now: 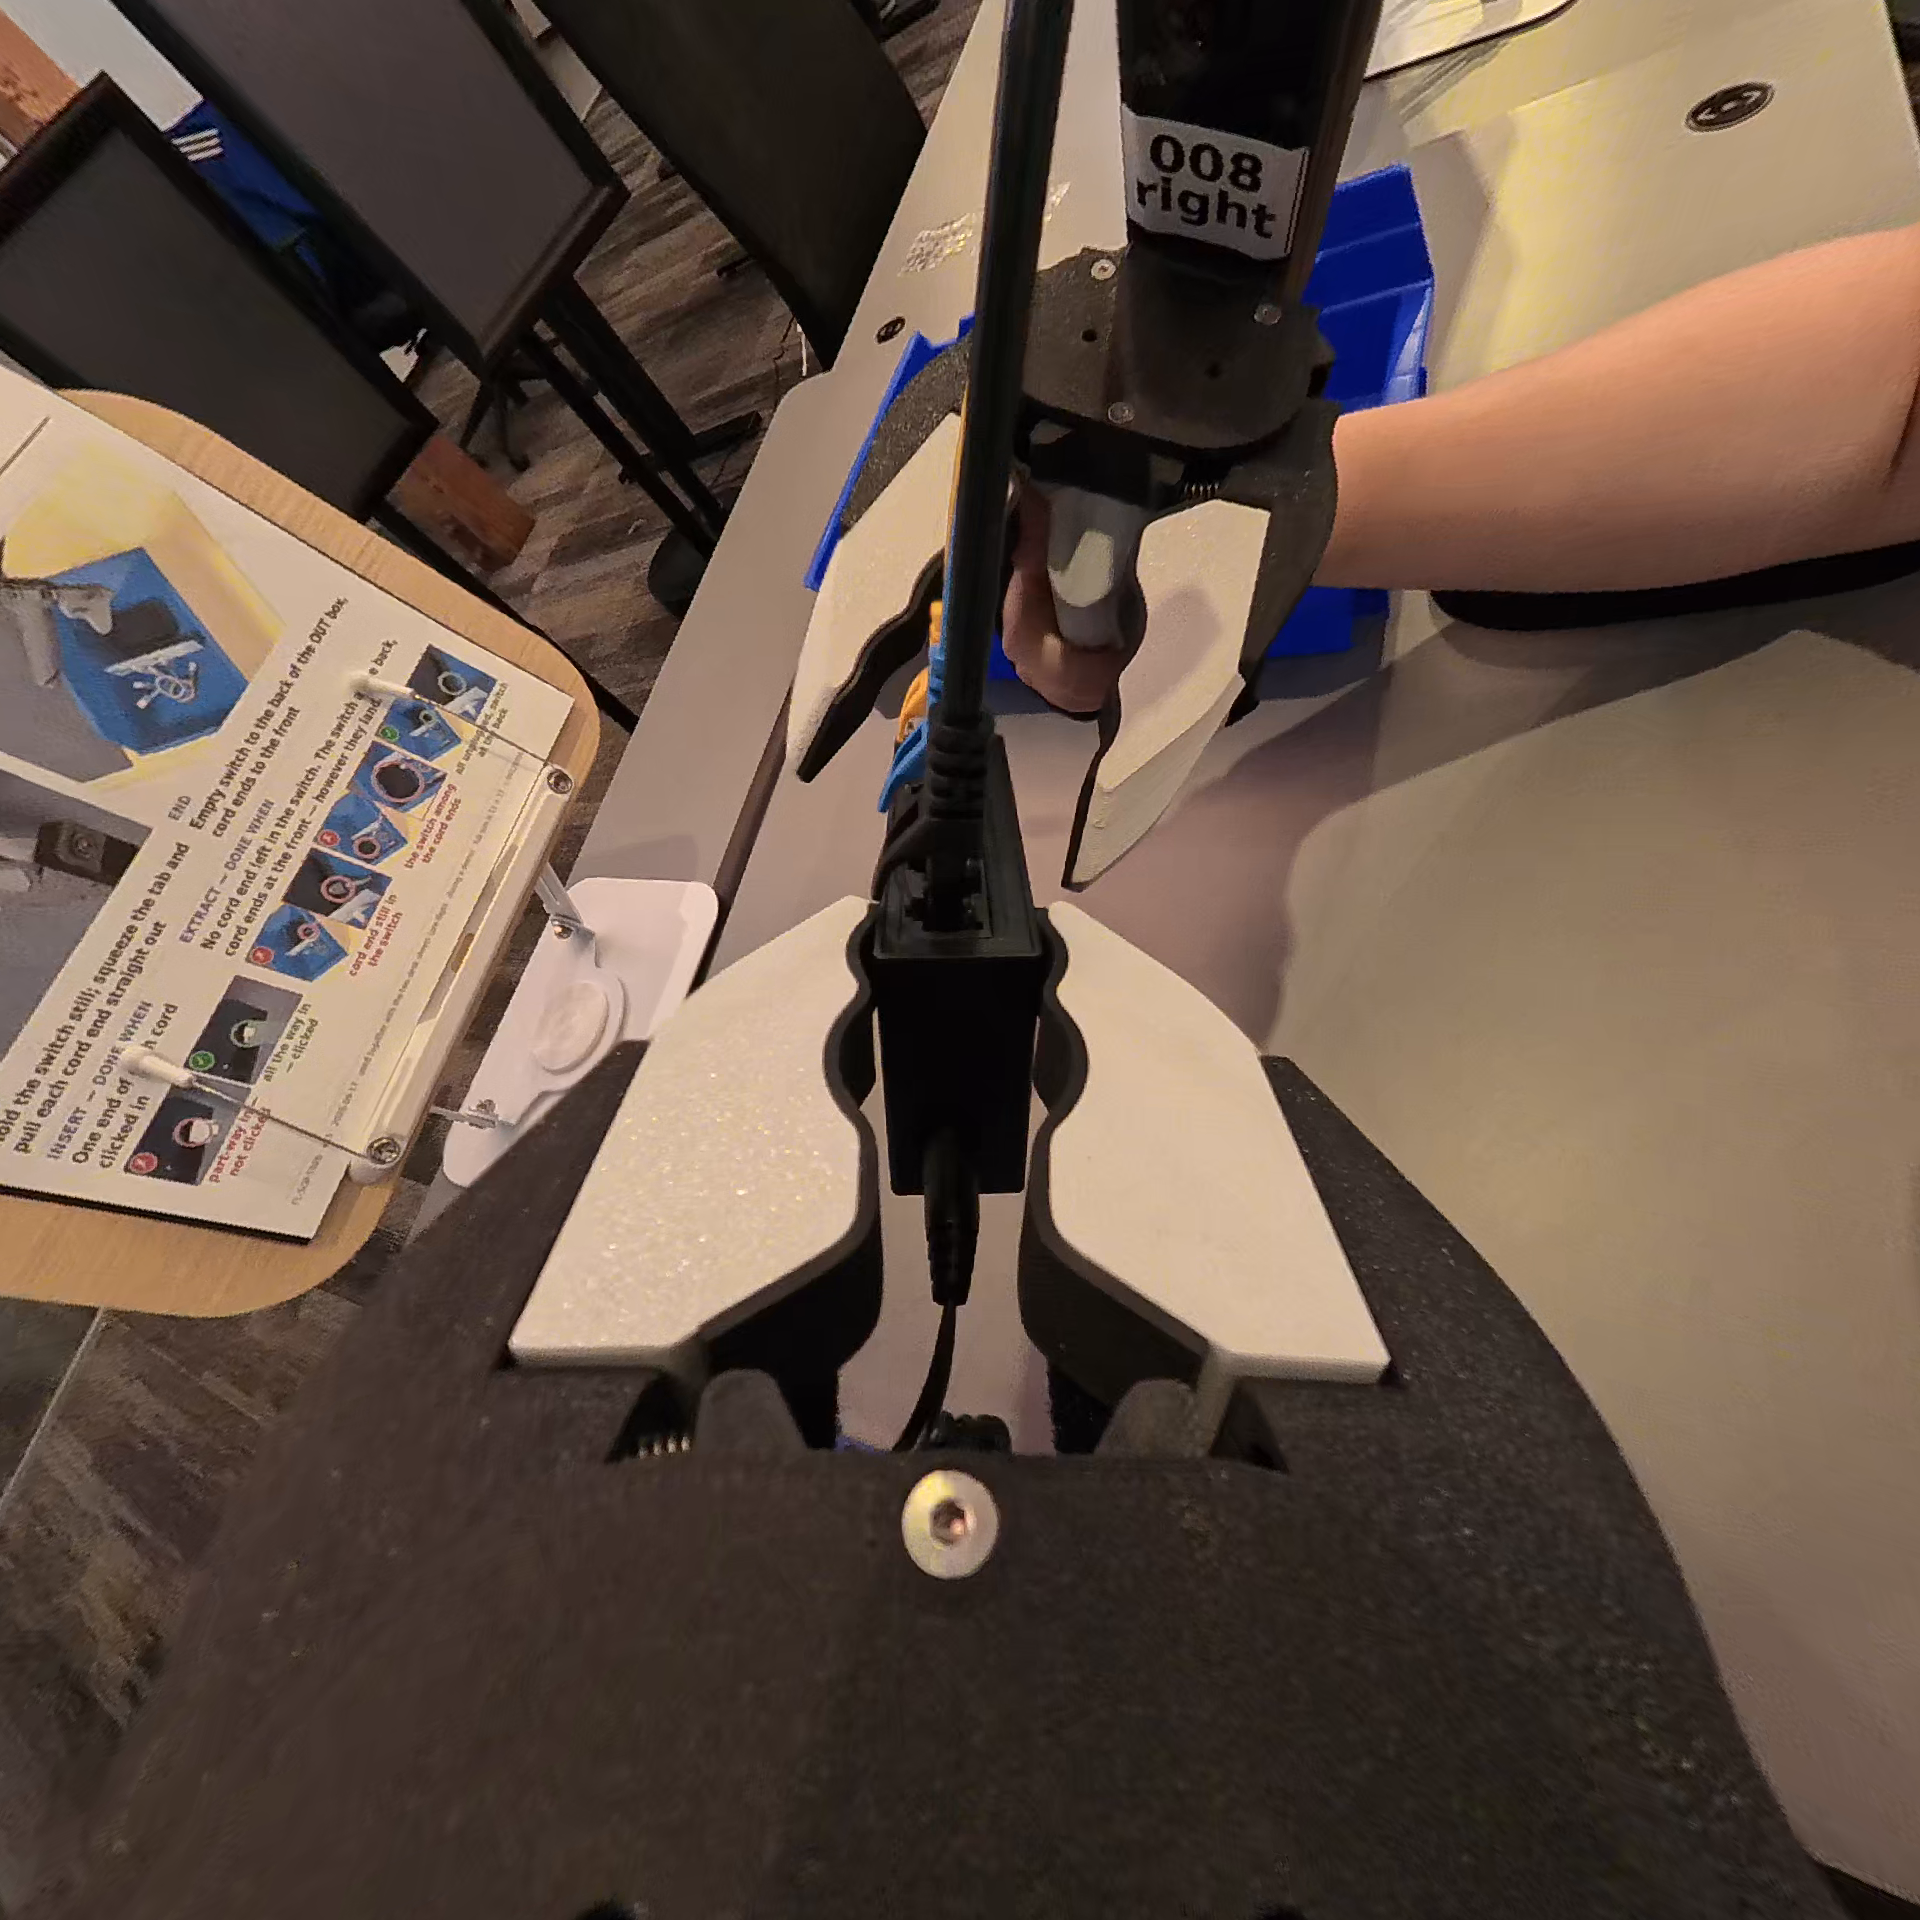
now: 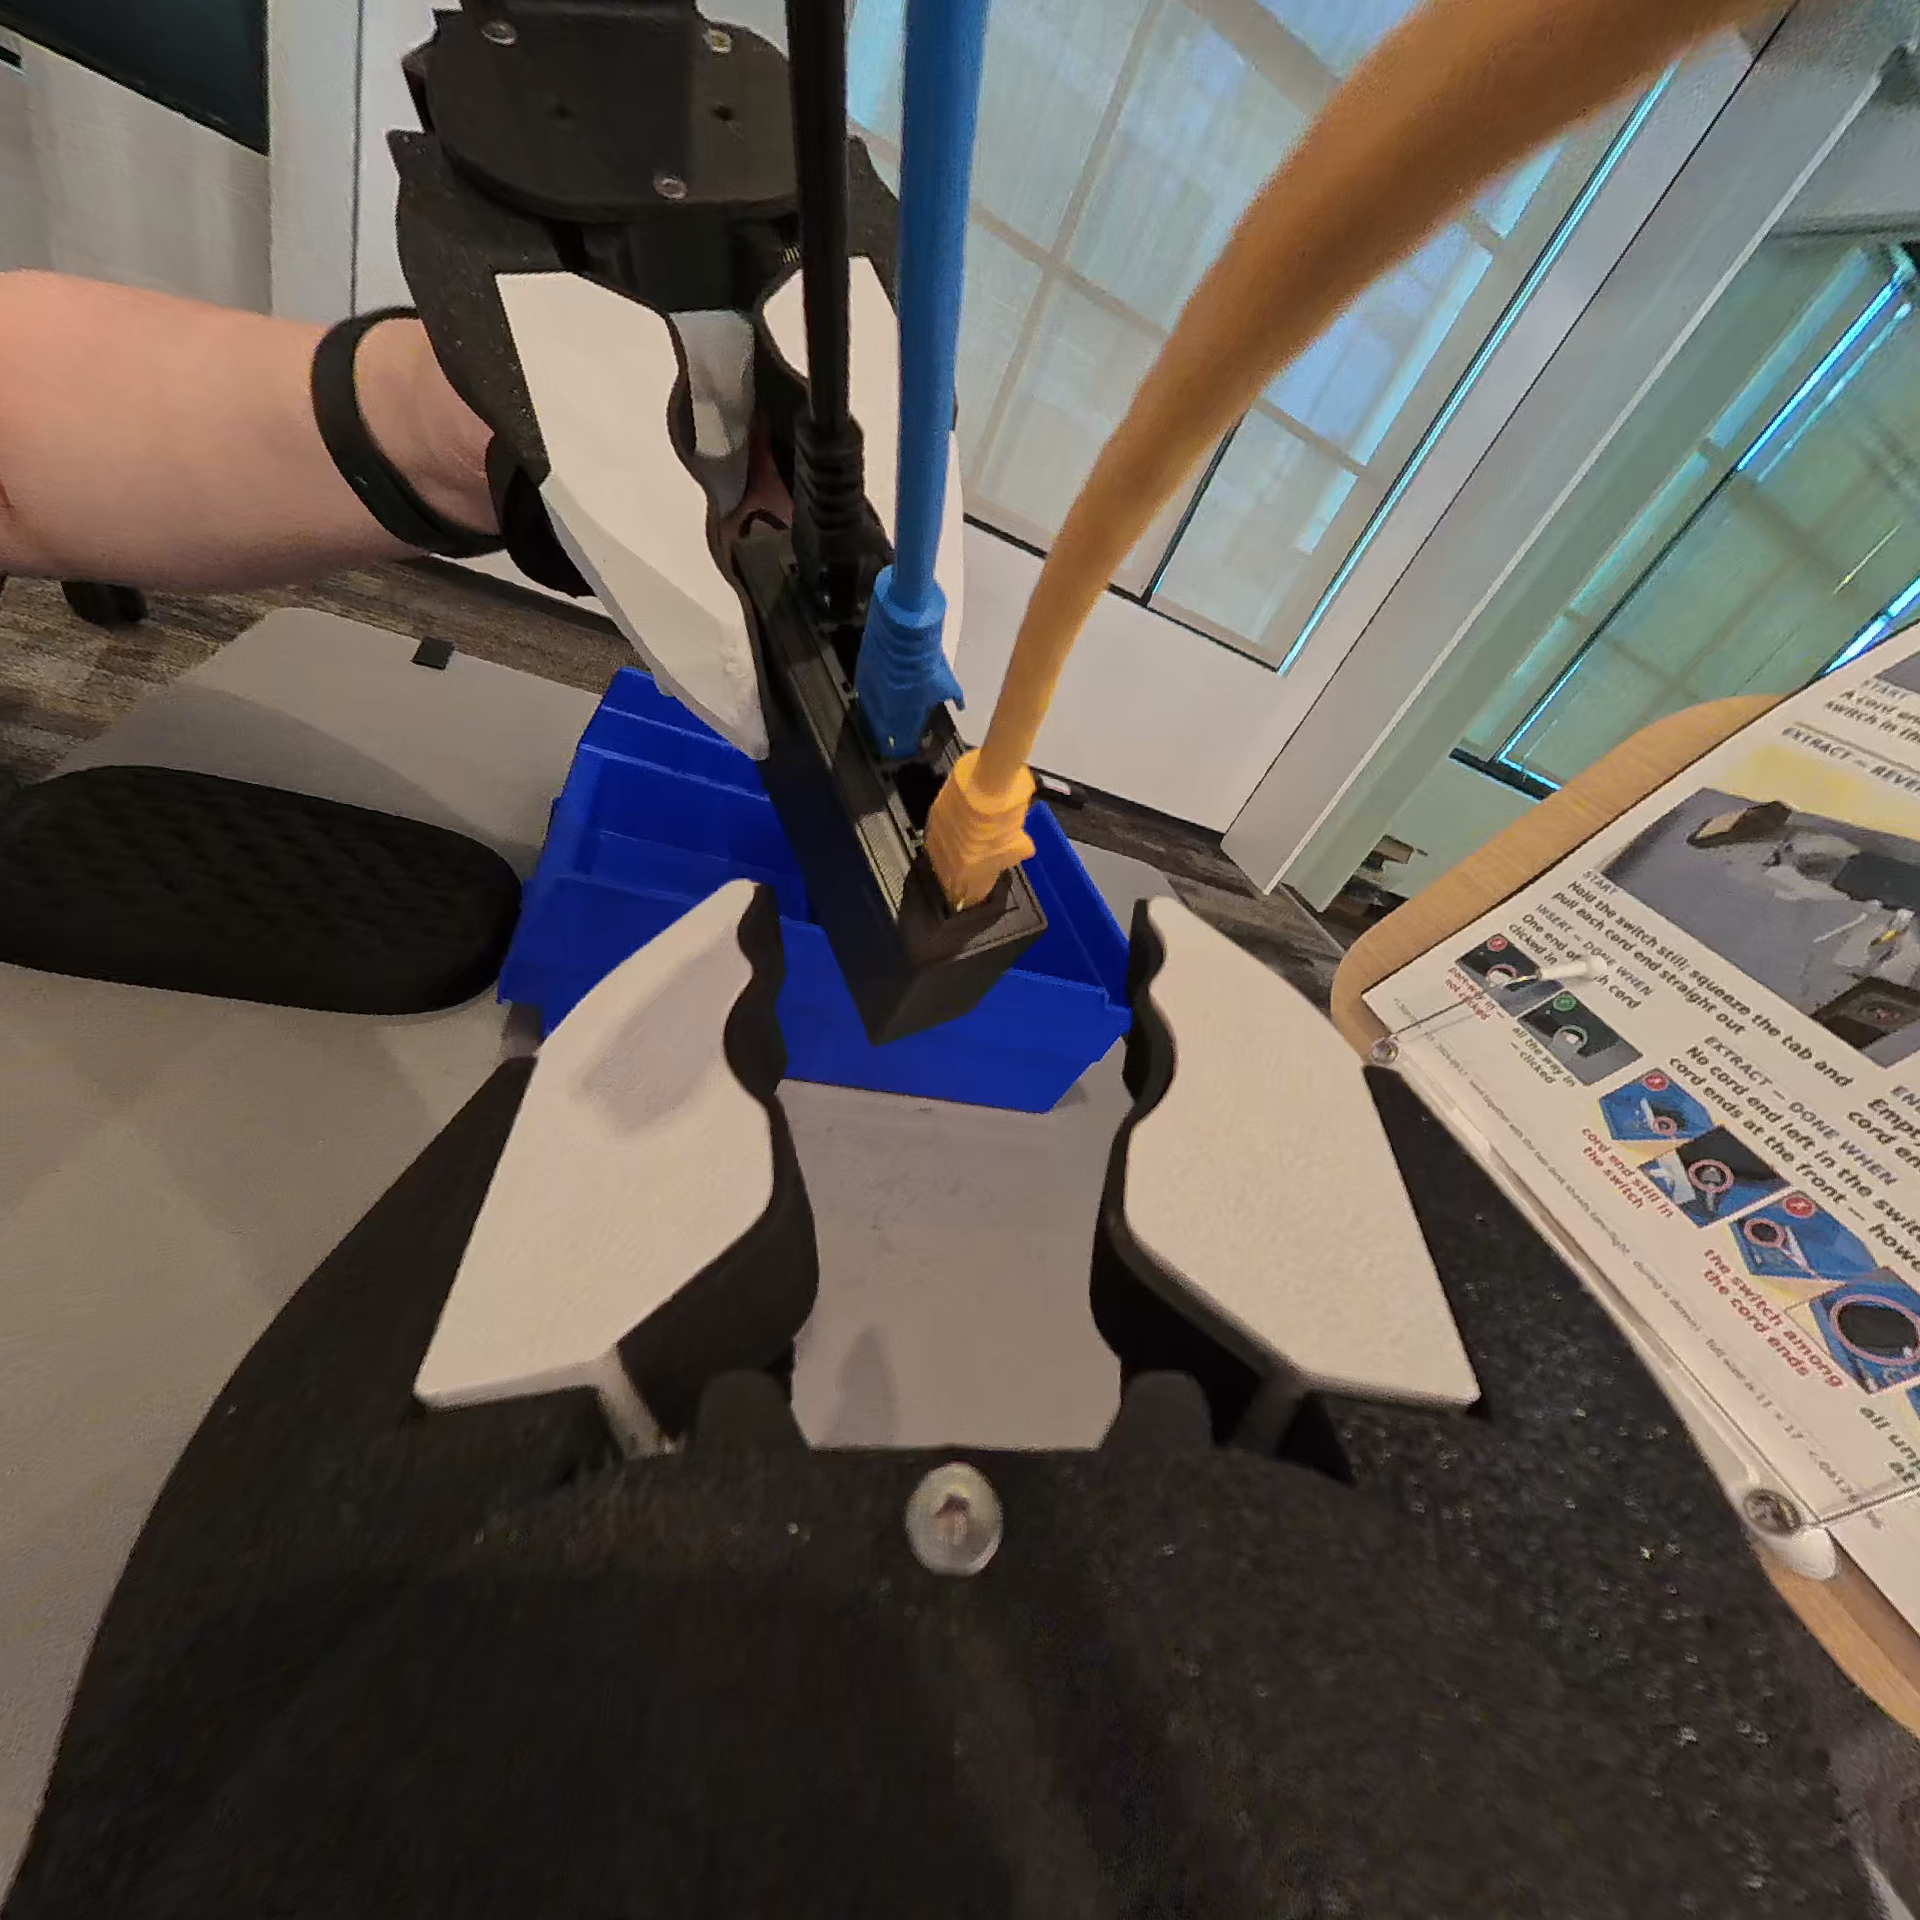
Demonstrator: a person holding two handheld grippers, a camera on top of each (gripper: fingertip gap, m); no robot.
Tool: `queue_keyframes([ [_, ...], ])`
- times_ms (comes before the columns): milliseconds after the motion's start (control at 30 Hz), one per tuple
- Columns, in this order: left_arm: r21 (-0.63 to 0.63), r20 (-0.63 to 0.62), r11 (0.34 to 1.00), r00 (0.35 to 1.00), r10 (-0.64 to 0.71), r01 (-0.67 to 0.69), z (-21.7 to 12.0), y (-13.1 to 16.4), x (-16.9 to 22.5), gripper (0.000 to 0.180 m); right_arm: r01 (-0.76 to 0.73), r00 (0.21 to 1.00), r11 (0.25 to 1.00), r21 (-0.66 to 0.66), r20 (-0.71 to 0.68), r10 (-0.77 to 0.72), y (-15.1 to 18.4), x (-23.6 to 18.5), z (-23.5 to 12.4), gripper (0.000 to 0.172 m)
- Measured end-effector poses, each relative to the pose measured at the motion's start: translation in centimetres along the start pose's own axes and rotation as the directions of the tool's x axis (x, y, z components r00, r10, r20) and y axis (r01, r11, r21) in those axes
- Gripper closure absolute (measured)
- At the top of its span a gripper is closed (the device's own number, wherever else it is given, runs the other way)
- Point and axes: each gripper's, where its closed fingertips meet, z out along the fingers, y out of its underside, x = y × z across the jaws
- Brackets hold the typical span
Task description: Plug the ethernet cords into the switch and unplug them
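In the left wrist view, the left tongs [image 1: 956,935] pinch the black switch [image 1: 958,1039], both pads pressed on its sides. A black cord [image 1: 982,468] is plugged into its top, and the right tongs [image 1: 956,821] stand spread just beyond.

In the right wrist view, the right tongs [image 2: 951,945] are spread and bare. The switch [image 2: 883,852] hangs tilted over a blue bin [image 2: 665,831] on the bench [image 2: 208,1143], with a blue cord [image 2: 930,364] and an orange cord [image 2: 1081,571] plugged in beside the black one.
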Motion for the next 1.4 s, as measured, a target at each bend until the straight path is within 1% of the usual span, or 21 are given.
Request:
queue_keyframes([
  [200, 0.015, -0.01, 1.0, 1.0, 0.008, -0.008, 0.1, -0.8, 0.3, 0.154, 0.012, 1.0, 0.999, 0.039, 0.01, -0.012, -1.1, -0.3, -0.3, 0.111],
  [367, 0.025, -0.011, 1.0, 1.0, -0.001, 0.001, 0.0, -1.0, 0.2, 0.154, 0.005, 1.0, 0.999, 0.033, 0.023, -0.005, -1.0, -0.4, -0.3, 0.111],
  [633, 0.034, -0.05, 0.999, 0.999, -0.012, 0.014, 0.1, -1.1, 1.0, 0.154, 0.003, 0.997, 0.996, 0.086, 0.071, -0.009, -2.0, -1.3, -0.5, 0.113],
  [767, 0.031, -0.084, 0.999, 0.996, -0.014, 0.017, 0.2, -1.1, 1.5, 0.154, 0.012, 0.993, 0.993, 0.118, 0.118, -0.026, -2.7, -2.3, -0.6, 0.119],
  [833, 0.019, -0.103, 1.0, 0.995, -0.012, 0.014, 0.4, -0.9, 1.7, 0.154, 0.034, 0.989, 0.992, 0.123, 0.136, -0.051, -2.8, -2.8, -0.7, 0.128],
  [933, 0.013, -0.119, 1.0, 0.993, -0.016, 0.018, 0.6, -0.5, 2.0, 0.155, 0.05, 0.989, 0.992, 0.113, 0.134, -0.065, -2.5, -2.8, -0.7, 0.136],
  [967, 0.012, -0.123, 1.0, 0.992, -0.018, 0.019, 0.7, -0.4, 2.0, 0.154, 0.042, 0.989, 0.994, 0.105, 0.134, -0.056, -2.3, -2.7, -0.6, 0.143],
  [1100, 0.005, -0.142, 0.999, 0.989, -0.033, 0.034, 1.0, 0.0, 1.9, 0.154, -0.002, 0.987, 0.996, 0.086, 0.158, -0.012, -1.7, -2.6, -0.5, 0.143],
  [1167, -0.01, -0.163, 0.999, 0.986, -0.041, 0.039, 1.3, 0.3, 1.9, 0.154, -0.023, 0.984, 0.996, 0.086, 0.178, 0.008, -1.6, -2.8, -0.4, 0.139],
  [1267, -0.041, -0.2, 0.999, 0.979, -0.038, 0.03, 1.7, 0.5, 2.3, 0.154, -0.002, 0.983, 0.998, 0.069, 0.182, -0.011, -1.3, -3.2, -0.1, 0.139],
  [1333, -0.051, -0.2, 0.999, 0.979, -0.029, 0.019, 1.9, 0.7, 2.3, 0.154, 0.021, 0.985, 0.998, 0.051, 0.172, -0.029, -1.0, -3.1, -0.1, 0.144],
  [1400, -0.046, -0.209, 0.998, 0.977, -0.039, 0.03, 2.0, 0.7, 2.5, 0.154, -0.008, 0.98, 0.999, 0.035, 0.199, 0.001, -0.9, -3.2, -0.2, 0.146],
])
